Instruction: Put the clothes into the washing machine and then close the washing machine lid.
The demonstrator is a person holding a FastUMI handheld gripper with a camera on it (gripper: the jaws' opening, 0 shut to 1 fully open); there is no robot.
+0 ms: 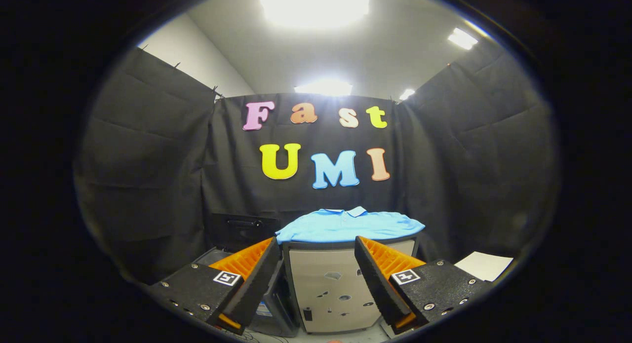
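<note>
A light blue polo shirt [348, 225] lies spread flat on top of a beige cabinet-like unit [335, 284], straight ahead beyond my fingers. My gripper [318, 249] is open, its two fingers wide apart with nothing between them, still well short of the shirt. To the left of the unit, behind my left finger, stands a dark box-shaped appliance with a handle [242, 229]; I cannot tell whether it is the washing machine or whether its lid is up.
Black cloth walls close the booth on the left, back and right. A white sheet [484, 265] lies at the right, beyond my right finger. The floor shows below the beige unit.
</note>
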